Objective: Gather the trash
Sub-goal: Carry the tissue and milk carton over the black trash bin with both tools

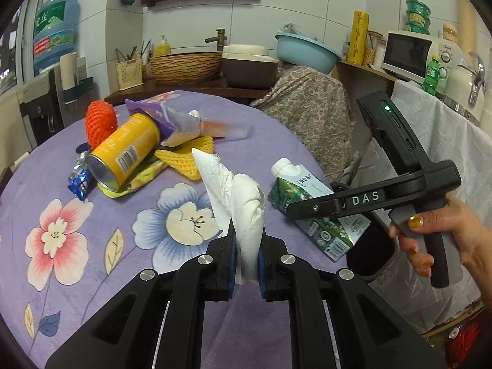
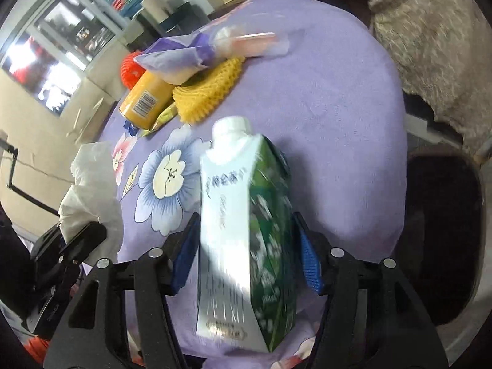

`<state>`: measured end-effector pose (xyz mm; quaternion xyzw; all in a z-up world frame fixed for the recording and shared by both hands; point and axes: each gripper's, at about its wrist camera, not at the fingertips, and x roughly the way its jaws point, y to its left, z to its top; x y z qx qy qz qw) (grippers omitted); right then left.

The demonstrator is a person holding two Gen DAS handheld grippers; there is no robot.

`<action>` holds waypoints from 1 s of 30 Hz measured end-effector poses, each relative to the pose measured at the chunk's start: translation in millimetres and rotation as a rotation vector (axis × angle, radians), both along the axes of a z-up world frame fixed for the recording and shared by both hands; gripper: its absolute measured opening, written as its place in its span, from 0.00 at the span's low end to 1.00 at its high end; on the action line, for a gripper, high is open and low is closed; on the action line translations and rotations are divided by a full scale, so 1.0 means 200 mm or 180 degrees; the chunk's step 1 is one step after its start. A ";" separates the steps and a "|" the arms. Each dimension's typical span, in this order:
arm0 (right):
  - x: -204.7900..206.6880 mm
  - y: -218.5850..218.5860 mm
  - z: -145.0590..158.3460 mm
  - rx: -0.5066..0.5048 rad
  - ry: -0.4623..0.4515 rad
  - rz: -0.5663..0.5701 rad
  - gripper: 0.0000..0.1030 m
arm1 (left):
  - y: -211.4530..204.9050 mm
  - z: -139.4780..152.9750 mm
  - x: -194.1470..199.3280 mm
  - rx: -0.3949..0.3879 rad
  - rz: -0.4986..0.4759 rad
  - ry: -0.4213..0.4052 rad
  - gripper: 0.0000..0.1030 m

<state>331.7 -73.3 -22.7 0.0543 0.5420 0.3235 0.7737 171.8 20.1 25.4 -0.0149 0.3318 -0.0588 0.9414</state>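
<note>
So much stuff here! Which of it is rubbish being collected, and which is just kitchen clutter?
Part of the job:
- white paper tissue, pinched in the left gripper
- green drink carton, between the right gripper's jaws
- yellow can, orange foam net, yellow foam net, purple wrapper

Just lying about:
- microwave
- wicker basket
- blue basin
- water jug

White crumpled tissue (image 1: 243, 203) held upright; green-white carton (image 2: 246, 230) gripped.
</note>
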 end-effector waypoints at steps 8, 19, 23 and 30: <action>-0.11 0.32 -0.04 -0.1335 -0.0504 0.0663 0.93 | 0.03 0.01 0.00 0.0049 0.0097 0.0029 0.11; -0.05 0.05 0.03 -0.0908 -0.0583 0.0264 0.50 | -0.08 0.00 0.04 0.0088 -0.0046 0.0061 0.11; -0.04 -0.18 0.07 -0.0642 -0.0723 -0.0094 0.50 | -0.23 0.01 0.06 0.0085 -0.0314 0.0082 0.11; 0.03 -0.89 0.04 -0.0645 -0.0768 -0.1142 0.50 | -0.70 0.01 0.17 -0.0017 -0.1051 0.0171 0.11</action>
